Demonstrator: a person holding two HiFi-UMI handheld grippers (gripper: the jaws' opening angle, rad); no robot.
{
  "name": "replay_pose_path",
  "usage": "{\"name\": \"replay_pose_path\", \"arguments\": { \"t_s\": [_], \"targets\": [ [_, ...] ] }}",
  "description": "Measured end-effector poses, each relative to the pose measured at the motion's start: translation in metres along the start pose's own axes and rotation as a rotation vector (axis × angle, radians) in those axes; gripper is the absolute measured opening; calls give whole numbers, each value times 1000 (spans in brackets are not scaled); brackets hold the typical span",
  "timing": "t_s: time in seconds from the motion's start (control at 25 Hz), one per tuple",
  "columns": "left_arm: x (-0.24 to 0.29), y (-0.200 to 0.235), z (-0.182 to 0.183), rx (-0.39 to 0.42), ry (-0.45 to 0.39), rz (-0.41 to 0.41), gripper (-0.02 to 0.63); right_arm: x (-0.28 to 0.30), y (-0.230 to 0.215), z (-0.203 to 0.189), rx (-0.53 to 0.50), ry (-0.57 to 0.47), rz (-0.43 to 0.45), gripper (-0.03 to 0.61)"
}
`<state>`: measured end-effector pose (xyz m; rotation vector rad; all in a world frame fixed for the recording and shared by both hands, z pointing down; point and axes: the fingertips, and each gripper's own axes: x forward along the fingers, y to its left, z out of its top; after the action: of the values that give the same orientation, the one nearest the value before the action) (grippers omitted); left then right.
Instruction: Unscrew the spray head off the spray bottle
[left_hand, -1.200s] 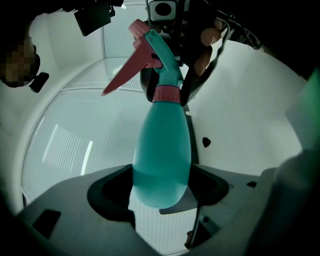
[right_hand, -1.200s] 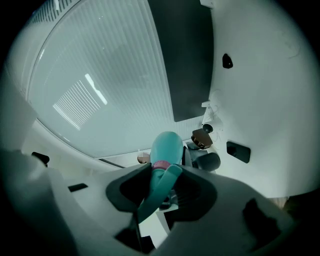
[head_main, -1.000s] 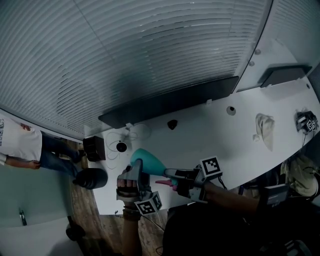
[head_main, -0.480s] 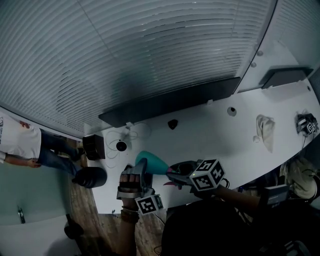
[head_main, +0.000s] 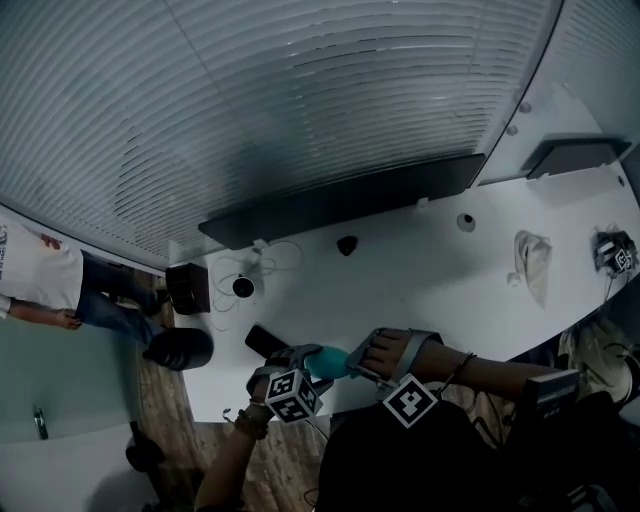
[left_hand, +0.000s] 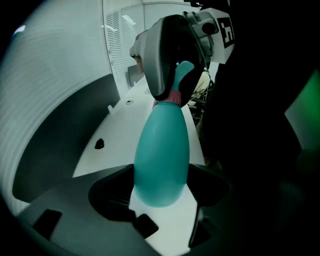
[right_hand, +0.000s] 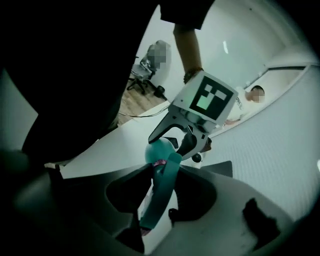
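A teal spray bottle (head_main: 326, 362) hangs level over the white table's (head_main: 440, 280) front edge, mostly covered by both grippers. My left gripper (head_main: 290, 366) is shut on the bottle's wide body (left_hand: 161, 160), its jaws pressed to both sides. My right gripper (head_main: 366, 362) is shut on the teal spray head (right_hand: 161, 197) with the pink collar (left_hand: 171, 97). In the left gripper view the right gripper (left_hand: 167, 57) covers the bottle's neck. In the right gripper view the left gripper (right_hand: 186, 131) sits behind the bottle's rounded body (right_hand: 161, 150).
A long black bar (head_main: 340, 205) runs along the table's back edge. A white cloth (head_main: 528, 258), two small dark knobs (head_main: 345, 246) (head_main: 462, 221), a coiled cable with a round device (head_main: 243, 290) and a marked device (head_main: 613, 249) lie on the table. A person (head_main: 40, 285) stands far left.
Both grippers have rolled and come closer to me with the bottle. Their marker cubes now face up at the front, and the bottle is mostly hidden between them.
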<state>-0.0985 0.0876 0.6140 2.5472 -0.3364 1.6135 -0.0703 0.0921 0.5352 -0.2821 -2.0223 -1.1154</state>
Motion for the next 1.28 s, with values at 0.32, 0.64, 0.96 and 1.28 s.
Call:
{"name": "replay_pose_path", "arguments": {
  "t_s": [0.32,0.64,0.96,1.28],
  "targets": [
    [13,8,2,-33,-49,97,334,-7,8,-10,81,-26,39,132],
    [-4,61,-26,-86,-37,408,334,-36,-46,-31,469,-72,-80,261],
    [-84,122,-32,-71,17,966,336,-67,-73,-50,1981,-726,137,267],
    [-110,132,17,94,21,1161,336,-37,-77,-36,2711,-1194,583,265]
  ]
}}
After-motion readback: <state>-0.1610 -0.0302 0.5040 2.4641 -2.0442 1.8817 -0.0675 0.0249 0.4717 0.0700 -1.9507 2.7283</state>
